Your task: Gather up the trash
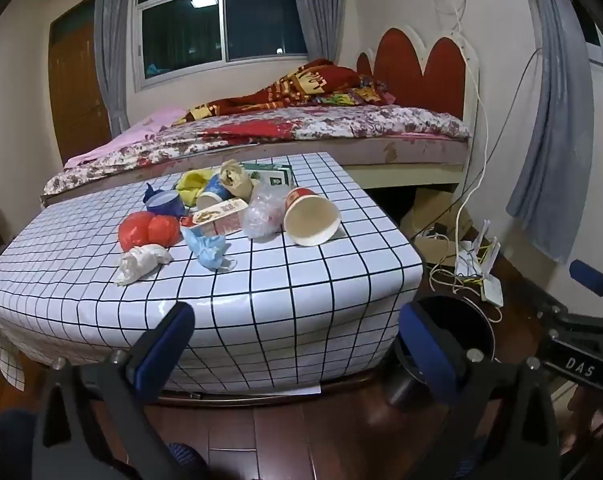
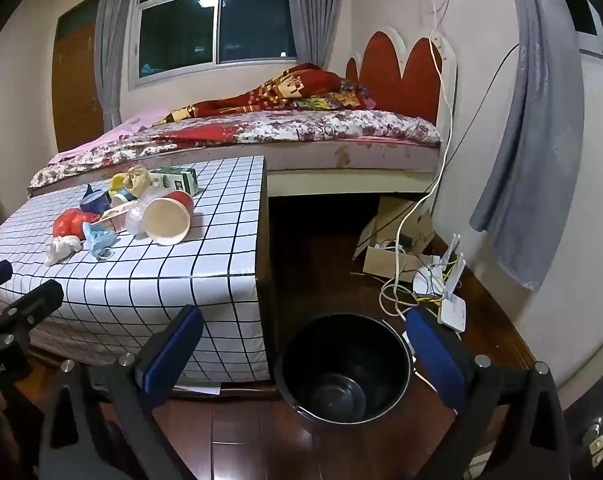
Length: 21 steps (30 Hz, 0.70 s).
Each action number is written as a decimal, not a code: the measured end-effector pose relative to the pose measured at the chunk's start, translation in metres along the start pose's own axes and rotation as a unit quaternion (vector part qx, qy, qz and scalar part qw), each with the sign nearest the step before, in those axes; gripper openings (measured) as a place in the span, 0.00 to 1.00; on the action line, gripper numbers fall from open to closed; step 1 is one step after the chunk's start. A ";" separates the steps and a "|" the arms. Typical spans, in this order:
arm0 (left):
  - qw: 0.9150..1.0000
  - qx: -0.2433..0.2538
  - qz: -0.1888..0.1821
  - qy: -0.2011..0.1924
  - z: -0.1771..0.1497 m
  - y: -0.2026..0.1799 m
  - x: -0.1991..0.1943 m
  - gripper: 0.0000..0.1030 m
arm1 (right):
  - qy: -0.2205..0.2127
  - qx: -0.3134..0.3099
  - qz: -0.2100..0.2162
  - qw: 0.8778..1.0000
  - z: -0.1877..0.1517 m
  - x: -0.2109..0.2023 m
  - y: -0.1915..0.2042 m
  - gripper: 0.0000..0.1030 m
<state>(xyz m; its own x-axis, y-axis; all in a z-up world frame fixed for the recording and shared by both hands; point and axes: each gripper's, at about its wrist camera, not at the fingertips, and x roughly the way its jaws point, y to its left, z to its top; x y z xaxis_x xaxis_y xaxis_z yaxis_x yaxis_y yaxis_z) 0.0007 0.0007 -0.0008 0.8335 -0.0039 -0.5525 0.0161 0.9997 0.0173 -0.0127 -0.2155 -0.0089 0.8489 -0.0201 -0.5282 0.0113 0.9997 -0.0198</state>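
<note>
Two paper cups (image 1: 311,218) (image 1: 213,196), one black bin (image 2: 343,368), one green carton (image 1: 275,174), one red bag (image 1: 147,230).

The table (image 1: 261,304) wears a glossy white vinyl-looking cover with a black grid, light glinting on its front edge. On it lie a smooth paper cup (image 1: 311,218), crinkled clear plastic (image 1: 263,210), a shiny red bag (image 1: 147,230), a crumpled white tissue (image 1: 143,262) and a creased brown paper wad (image 1: 235,178). The bin (image 2: 343,372) is glossy black. The floor (image 2: 261,448) is polished dark wood.
</note>
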 end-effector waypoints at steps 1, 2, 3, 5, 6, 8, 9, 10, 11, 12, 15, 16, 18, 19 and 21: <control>1.000 -0.001 -0.001 0.002 0.000 0.001 0.001 0.99 | 0.003 0.001 0.000 1.000 0.000 0.003 0.000 0.99; 1.000 -0.003 -0.002 0.004 -0.001 0.002 0.002 0.99 | 0.009 0.001 -0.001 1.000 0.002 0.008 0.000 0.99; 1.000 -0.004 -0.002 0.005 -0.001 0.004 0.003 0.99 | 0.014 0.003 -0.002 1.000 0.004 0.012 0.001 0.99; 1.000 0.002 0.004 0.001 -0.003 0.009 0.000 0.99 | -0.013 0.015 0.007 1.000 -0.001 0.000 -0.005 0.99; 1.000 0.000 0.002 0.002 -0.004 0.012 0.000 0.99 | -0.017 0.013 0.006 1.000 -0.002 -0.002 -0.003 0.99; 1.000 0.003 0.003 -0.001 -0.011 0.014 0.004 0.99 | -0.014 0.010 0.007 1.000 -0.005 0.000 -0.003 0.99; 1.000 0.002 0.002 0.000 -0.011 0.016 0.005 0.99 | -0.013 0.007 0.006 1.000 -0.004 0.001 -0.002 0.99; 1.000 0.009 0.009 -0.001 -0.011 0.006 0.004 0.99 | -0.010 0.006 0.007 1.000 -0.005 0.002 -0.001 0.99; 1.000 0.011 0.012 -0.001 -0.011 0.001 0.003 0.99 | -0.009 0.005 0.008 1.000 -0.006 0.003 0.000 0.99; 1.000 0.011 0.012 -0.001 -0.011 0.001 0.002 0.99 | -0.008 0.004 0.009 1.000 -0.006 0.003 0.001 0.99; 1.000 0.011 0.013 -0.001 -0.011 0.000 0.002 0.99 | -0.010 0.001 0.011 1.000 -0.006 0.002 0.002 0.99; 1.000 0.011 0.013 0.000 -0.010 0.001 0.003 0.99 | -0.011 0.000 0.011 1.000 -0.007 0.002 0.003 0.99; 1.000 0.010 0.013 0.001 -0.010 0.000 0.004 0.99 | -0.012 -0.001 0.012 1.000 -0.006 0.002 0.004 0.99; 1.000 0.011 0.012 0.001 -0.010 0.000 0.004 0.99 | -0.011 -0.001 0.012 1.000 -0.006 0.002 0.003 0.99; 1.000 0.011 0.013 0.001 -0.010 0.000 0.004 0.99 | -0.012 -0.001 0.011 1.000 -0.006 0.002 0.005 0.99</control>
<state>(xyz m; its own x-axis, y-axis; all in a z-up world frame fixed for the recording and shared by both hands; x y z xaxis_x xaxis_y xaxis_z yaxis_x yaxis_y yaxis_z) -0.0018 0.0005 -0.0117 0.8323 0.0214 -0.5539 0.0076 0.9987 0.0500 -0.0145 -0.2109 -0.0154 0.8617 0.0026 -0.5074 -0.0088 0.9999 -0.0098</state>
